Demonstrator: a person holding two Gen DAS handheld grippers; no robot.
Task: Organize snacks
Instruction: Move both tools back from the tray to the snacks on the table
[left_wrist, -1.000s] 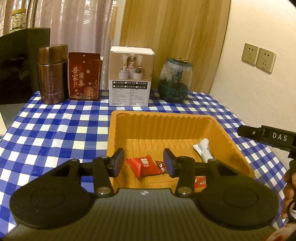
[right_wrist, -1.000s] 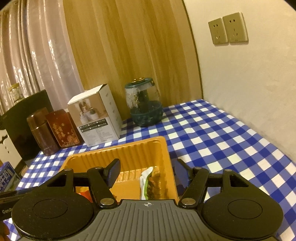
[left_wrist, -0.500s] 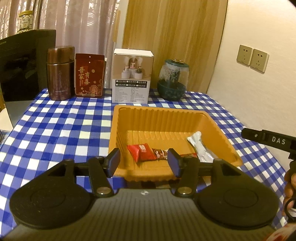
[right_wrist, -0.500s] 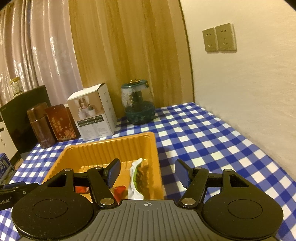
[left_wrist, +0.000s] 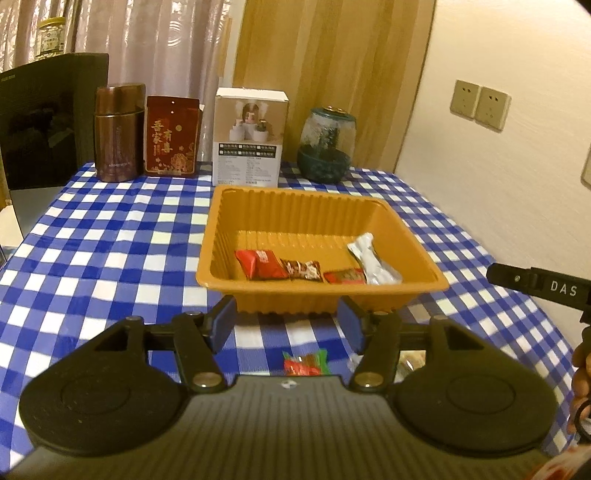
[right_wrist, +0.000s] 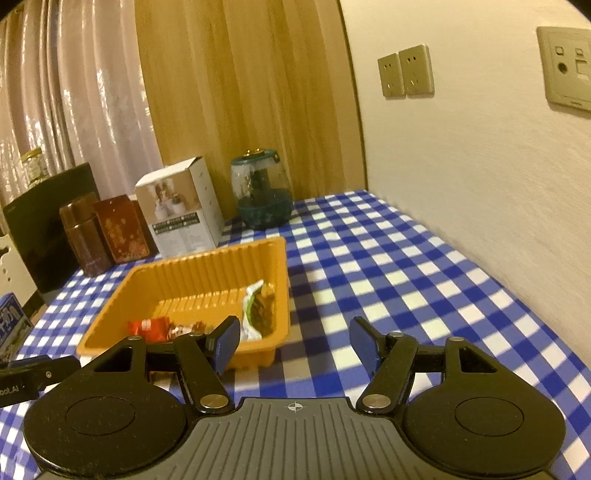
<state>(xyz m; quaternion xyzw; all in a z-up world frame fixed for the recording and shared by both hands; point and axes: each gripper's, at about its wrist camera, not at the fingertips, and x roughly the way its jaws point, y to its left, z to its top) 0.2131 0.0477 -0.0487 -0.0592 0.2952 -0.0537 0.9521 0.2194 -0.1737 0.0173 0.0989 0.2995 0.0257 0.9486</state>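
we have pulled both tools back from the orange tray (left_wrist: 424, 254) over the last second; a moment ago the left gripper (left_wrist: 286, 325) hung over the tray's near wall, and now the whole tray sits ahead of its fingers, with bare checked surface (left_wrist: 110, 251) between; the right gripper (right_wrist: 293, 341) has drawn back likewise, so the tray's near right corner shows just past its left finger; both sets of fingers stand wide and hold nothing.

inside the tray lie a red packet (left_wrist: 260, 264), a small dark wrapped candy (left_wrist: 301, 269), a flat red sachet (left_wrist: 345, 276) and a silver pouch (left_wrist: 373, 260); from the right view that pouch shows a green printed face; we judge these as sorted already; the retreat uncovers a red and green sweet (left_wrist: 304, 363) on the surface just under the left fingers, and a pale wrapper (left_wrist: 410, 363) partly hidden beside it; those look like the next pickups.

readable writing: "das" on the black bar (left_wrist: 539, 286) at the right edge; gold chinese characters on the red box (left_wrist: 171, 142), which we read as 喜 有 家 喜; the brown canister (left_wrist: 118, 133) carries print too small to read; the white carton (left_wrist: 249, 142) has a label strip we cannot make out.
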